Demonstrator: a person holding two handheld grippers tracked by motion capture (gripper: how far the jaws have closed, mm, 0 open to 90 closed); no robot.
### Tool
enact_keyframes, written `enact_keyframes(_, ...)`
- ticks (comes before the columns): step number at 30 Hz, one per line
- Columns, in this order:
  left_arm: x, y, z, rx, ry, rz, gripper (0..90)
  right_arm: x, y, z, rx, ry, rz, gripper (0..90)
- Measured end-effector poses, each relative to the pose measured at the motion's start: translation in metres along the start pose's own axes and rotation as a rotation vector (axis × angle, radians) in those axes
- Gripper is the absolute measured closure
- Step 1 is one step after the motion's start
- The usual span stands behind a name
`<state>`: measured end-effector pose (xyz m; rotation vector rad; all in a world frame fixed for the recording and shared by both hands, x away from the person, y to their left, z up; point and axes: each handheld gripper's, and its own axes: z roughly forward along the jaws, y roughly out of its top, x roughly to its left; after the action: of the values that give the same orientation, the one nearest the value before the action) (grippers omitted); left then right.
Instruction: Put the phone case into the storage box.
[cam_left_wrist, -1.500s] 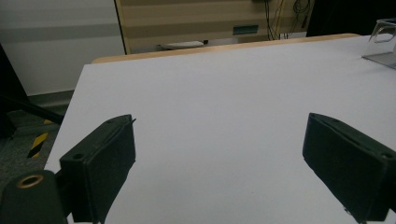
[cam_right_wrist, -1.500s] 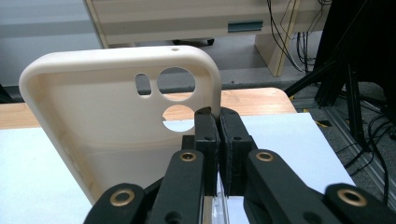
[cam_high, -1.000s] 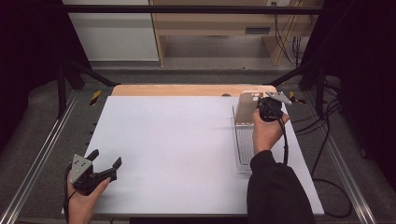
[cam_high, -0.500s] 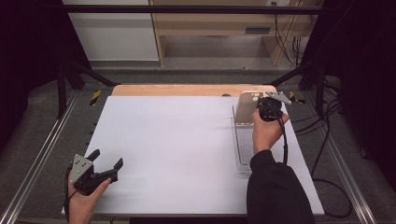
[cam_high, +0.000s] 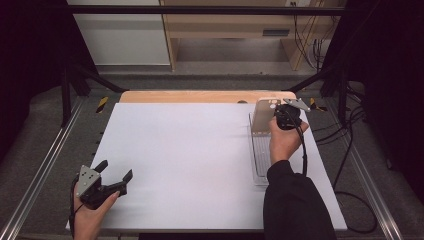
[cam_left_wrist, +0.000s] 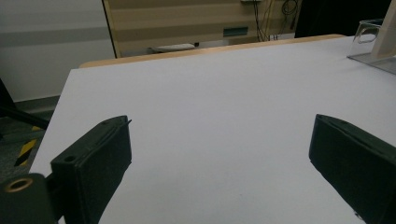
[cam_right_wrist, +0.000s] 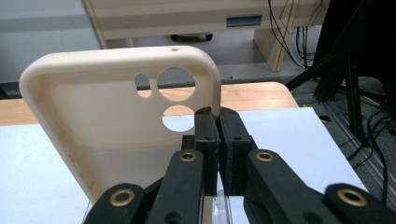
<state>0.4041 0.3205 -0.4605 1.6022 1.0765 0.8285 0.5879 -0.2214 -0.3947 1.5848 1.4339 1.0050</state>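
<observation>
Your left gripper (cam_high: 114, 181) rests at the near left corner of the white table (cam_high: 190, 150), jaws spread wide with nothing between them; leave it parked there, well apart from the work. Farther off on the right, your right gripper (cam_high: 283, 116) has its jaws pinched tight on the edge of the cream phone case (cam_right_wrist: 116, 121), which stands upright at the far end of the clear tray (cam_high: 259, 155). Judging by the thin rim you hold, keep the pinch firm and lift straight up, so the case does not twist or catch the tray wall. Move slowly; a soft case may flex and slip.
</observation>
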Motion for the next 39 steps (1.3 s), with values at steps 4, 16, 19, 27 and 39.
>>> enact_keyframes(4, -0.0002, 0.0, 0.0001, 0.001, -0.001, 0.001, 5.5, -0.0002, -0.0004, 0.001, 0.003, -0.005, -0.002, 87.4)
enact_keyframes(16, -0.0011, -0.0001, 0.0006, 0.005, -0.003, 0.009, 5.7, 0.0021, -0.0023, 0.0048, 0.006, -0.015, -0.001, 87.3)
enact_keyframes(19, -0.0013, -0.0001, 0.0007, 0.007, -0.004, 0.011, 5.7, 0.0028, -0.0021, 0.0056, 0.004, -0.02, 0.003, 87.2)
enact_keyframes(27, -0.0018, -0.0003, 0.0011, 0.01, -0.005, 0.013, 5.7, 0.0026, -0.0019, 0.0078, 0.001, -0.027, 0.013, 87.2)
enact_keyframes(39, -0.0023, -0.0002, 0.0012, 0.014, -0.006, 0.018, 5.8, 0.0037, -0.0024, 0.0082, -0.001, -0.024, 0.01, 86.2)
